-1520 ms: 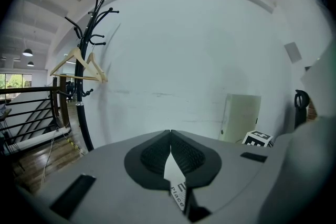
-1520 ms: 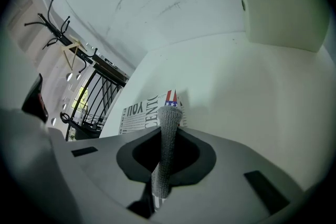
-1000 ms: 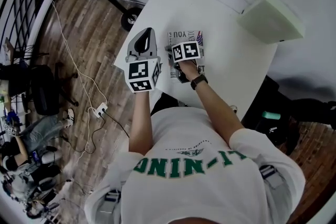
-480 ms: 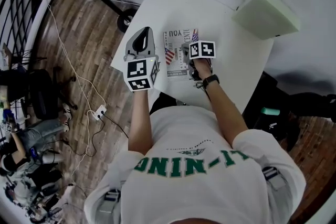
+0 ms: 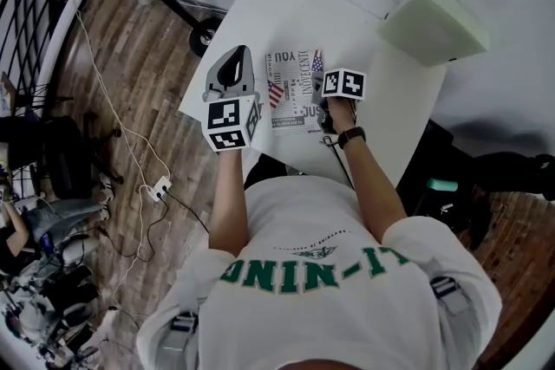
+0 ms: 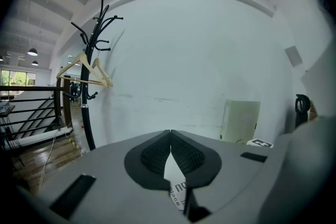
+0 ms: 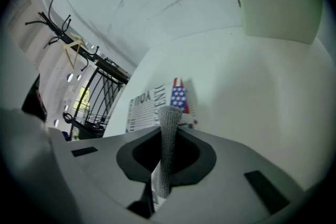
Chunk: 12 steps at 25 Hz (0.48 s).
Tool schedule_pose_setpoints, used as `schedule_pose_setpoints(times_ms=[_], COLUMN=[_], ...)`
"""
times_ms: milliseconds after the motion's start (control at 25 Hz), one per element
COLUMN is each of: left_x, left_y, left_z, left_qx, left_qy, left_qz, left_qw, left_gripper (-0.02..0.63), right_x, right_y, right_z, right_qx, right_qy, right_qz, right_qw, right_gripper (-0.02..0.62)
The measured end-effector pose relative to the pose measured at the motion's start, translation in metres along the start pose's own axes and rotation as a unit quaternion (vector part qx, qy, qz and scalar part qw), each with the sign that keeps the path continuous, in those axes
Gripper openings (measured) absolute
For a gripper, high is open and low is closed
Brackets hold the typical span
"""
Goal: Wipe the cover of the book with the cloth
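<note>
Down near the front edge of the white table lies the book, flat, its cover printed like a newspaper page with a small American flag. It sits between the two grippers. The right gripper is at the book's right edge, and its jaws are pressed together on the cloth. This is a narrow strip of grey knitted fabric that stands up past the jaw tips, with the flag corner of the cover just beyond it. Whether the cloth is touching the cover, I cannot tell. The person's right wrist carries a dark watch.

The left gripper is just beside the book's left edge, over the table's left corner. Its jaw tips meet with nothing between them, and only a sliver of the printed cover shows through the wedge-shaped gap lower down.

At the far right corner of the table rests a pale cream block, well apart from the book. To the left, beyond the table, a black coat rack with wooden hangers stands on the plank floor. A white power strip with trailing cables lies on the floor near the person's left side.
</note>
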<state>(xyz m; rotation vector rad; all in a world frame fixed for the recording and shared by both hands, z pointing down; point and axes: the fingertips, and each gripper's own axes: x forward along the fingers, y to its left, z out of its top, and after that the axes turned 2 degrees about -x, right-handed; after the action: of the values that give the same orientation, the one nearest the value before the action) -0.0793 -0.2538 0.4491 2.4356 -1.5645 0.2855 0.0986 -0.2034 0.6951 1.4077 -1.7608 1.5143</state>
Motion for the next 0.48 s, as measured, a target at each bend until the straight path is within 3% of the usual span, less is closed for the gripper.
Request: schedule_pose_setpoints(times_ms=[280, 480], left_x=[-0.013, -0.022], left_y=[0.008, 0.016], left_z=[-0.005, -0.003], left_qx=[-0.005, -0.003], left_qy=[0.006, 0.004], left_qz=[0.015, 0.026], left_qw=[0.9998, 0.9996], left_gripper=[0.015, 0.015], right_x=[0.039, 0.056], right_y=[0.125, 0.137], right_z=[-0.054, -0.074], right_qx=[-0.092, -0.115], right_qy=[0.075, 0.08], right_qz=[0.103, 0.09], right_qw=[0.988, 0.986], right_gripper=[0.034, 0.034])
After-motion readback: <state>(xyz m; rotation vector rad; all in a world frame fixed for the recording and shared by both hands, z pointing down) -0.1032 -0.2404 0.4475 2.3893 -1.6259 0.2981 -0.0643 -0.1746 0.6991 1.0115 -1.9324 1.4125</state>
